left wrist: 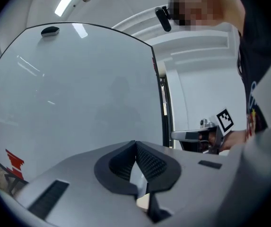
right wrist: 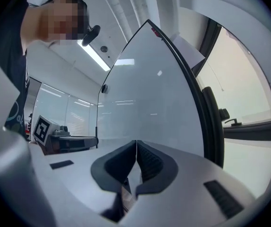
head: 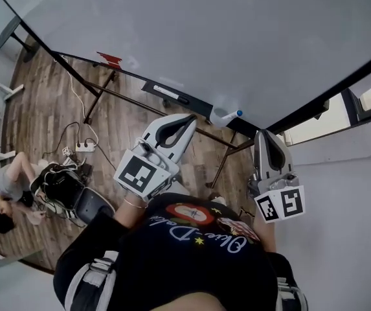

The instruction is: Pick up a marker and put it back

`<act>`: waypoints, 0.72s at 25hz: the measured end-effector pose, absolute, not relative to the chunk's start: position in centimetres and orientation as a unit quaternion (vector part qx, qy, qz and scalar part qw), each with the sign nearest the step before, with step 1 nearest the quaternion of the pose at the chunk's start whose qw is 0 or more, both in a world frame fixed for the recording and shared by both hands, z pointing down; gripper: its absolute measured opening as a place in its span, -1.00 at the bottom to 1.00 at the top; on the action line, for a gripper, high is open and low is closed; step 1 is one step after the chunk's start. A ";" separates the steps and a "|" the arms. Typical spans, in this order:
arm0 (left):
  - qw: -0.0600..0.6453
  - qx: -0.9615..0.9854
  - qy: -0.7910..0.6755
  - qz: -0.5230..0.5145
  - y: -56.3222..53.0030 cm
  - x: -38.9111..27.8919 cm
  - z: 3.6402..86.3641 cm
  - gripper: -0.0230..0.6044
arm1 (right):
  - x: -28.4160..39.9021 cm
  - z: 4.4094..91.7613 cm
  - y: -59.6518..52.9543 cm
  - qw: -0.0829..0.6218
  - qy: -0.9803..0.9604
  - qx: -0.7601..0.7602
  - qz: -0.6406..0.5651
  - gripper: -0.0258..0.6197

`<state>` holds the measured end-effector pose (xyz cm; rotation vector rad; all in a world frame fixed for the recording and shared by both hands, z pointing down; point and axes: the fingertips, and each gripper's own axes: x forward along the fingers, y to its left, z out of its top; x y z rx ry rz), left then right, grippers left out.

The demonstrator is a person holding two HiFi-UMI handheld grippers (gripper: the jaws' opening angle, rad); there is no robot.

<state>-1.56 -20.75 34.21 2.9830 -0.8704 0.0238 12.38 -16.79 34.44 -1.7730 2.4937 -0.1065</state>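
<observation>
A big whiteboard (head: 224, 37) fills the top of the head view. On its dark ledge (head: 172, 96) lies a white marker-like stick (head: 165, 91). My left gripper (head: 189, 119) points up toward the ledge, a little short of it, with its jaws shut and nothing between them. My right gripper (head: 263, 135) is held further right, below the board's lower corner, also shut and empty. The left gripper view shows the left gripper (left wrist: 135, 144) closed in front of the board (left wrist: 78, 93). In the right gripper view, the right gripper (right wrist: 136, 142) is pressed together facing the board's edge.
A white bottle with a blue cap (head: 224, 116) rests on the ledge's right end. A red marking (head: 109, 58) sits at the board's lower edge. The black stand legs (head: 101, 96), a power strip (head: 85, 146) with cables and a seated person (head: 4, 190) are on the wooden floor.
</observation>
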 end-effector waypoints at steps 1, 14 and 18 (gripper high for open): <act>0.017 0.962 -0.273 0.008 -21.1 -1.8 34.3 -0.92 | 12.1 34.5 -17.0 0.041 0.809 -0.585 -0.035 -0.92; 0.020 0.976 -0.217 0.015 -24.1 -4.6 35.0 -0.92 | 10.0 36.0 -19.7 0.028 0.759 -0.650 -0.032 -0.84; 0.023 0.974 -0.225 0.016 -24.8 -4.8 35.4 -0.92 | 9.9 36.6 -20.5 0.020 0.759 -0.650 -0.036 -0.77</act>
